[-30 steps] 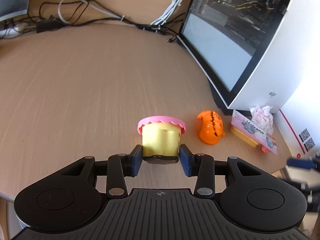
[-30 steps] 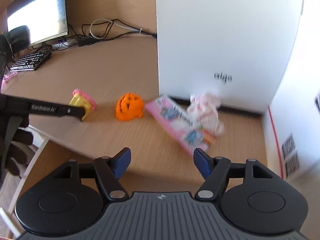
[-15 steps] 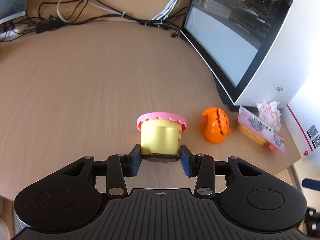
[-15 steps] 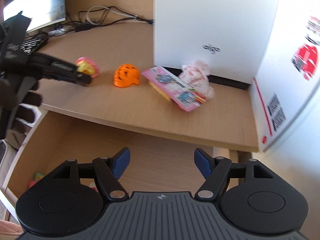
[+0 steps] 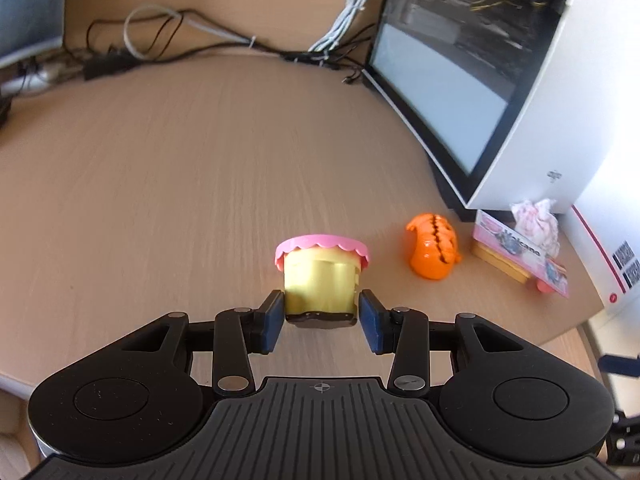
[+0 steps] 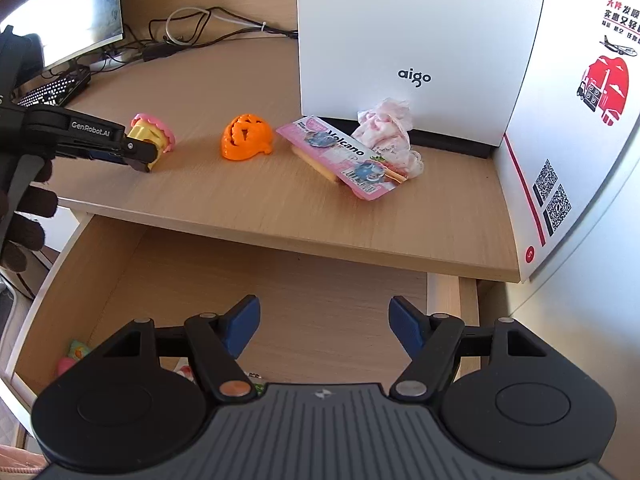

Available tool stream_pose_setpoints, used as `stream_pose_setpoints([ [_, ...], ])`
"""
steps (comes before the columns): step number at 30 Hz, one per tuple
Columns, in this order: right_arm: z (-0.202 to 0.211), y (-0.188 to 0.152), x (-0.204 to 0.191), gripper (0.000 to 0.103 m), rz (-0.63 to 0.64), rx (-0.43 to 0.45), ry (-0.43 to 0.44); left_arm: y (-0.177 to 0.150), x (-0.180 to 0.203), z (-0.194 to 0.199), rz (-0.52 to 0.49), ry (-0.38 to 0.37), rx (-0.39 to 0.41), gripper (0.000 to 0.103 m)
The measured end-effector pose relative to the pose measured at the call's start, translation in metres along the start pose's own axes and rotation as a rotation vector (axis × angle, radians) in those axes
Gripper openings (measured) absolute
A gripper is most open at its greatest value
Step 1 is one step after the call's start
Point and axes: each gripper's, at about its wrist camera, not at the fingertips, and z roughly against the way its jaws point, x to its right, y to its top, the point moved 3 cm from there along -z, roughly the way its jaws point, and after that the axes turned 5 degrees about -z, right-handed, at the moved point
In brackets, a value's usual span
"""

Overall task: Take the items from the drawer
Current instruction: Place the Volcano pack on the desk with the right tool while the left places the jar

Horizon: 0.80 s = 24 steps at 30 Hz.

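Left wrist view: the left gripper [image 5: 320,320] is clamping the yellow toy cup [image 5: 320,276] above the desk [image 5: 160,180]. The right gripper [image 6: 322,326] is hanging wide and empty over the drawer [image 6: 320,280].

A white computer case [image 6: 408,40] marked "aigo" stands upright at the rear of the wooden desk [image 6: 248,196]. A monitor [image 6: 68,12] and keyboard [image 6: 52,88] occupy the desk's far left. Loose cables [image 5: 200,40] lie along the back wall.

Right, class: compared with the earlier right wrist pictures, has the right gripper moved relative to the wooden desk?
Yes. The right gripper has pulled back from the wooden desk; its front edge now sits further up the view, exposing the open drawer beneath.
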Motion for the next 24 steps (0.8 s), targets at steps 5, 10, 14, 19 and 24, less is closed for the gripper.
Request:
stream_pose_setpoints([
  [5,-0.004,0.000,0.006,0.072,-0.022,0.001,-0.013,-0.002,0.000,0.013,-0.003,0.016,0.029,0.044],
  [10,-0.005,0.000,0.009,0.072,-0.027,-0.004,-0.017,-0.006,0.002,0.037,0.046,-0.046,0.051,0.044],
  [14,-0.008,-0.001,0.011,0.072,-0.034,-0.016,-0.013,-0.030,0.037,0.037,-0.047,-0.283,-0.098,0.044],
  [19,-0.016,-0.004,0.016,0.072,-0.051,-0.058,-0.027,-0.081,0.079,-0.007,-0.064,-0.401,-0.420,0.044],
  [24,-0.020,-0.006,0.019,0.072,-0.056,-0.081,-0.036,-0.109,0.106,-0.038,-0.138,-0.372,-0.570,0.044],
])
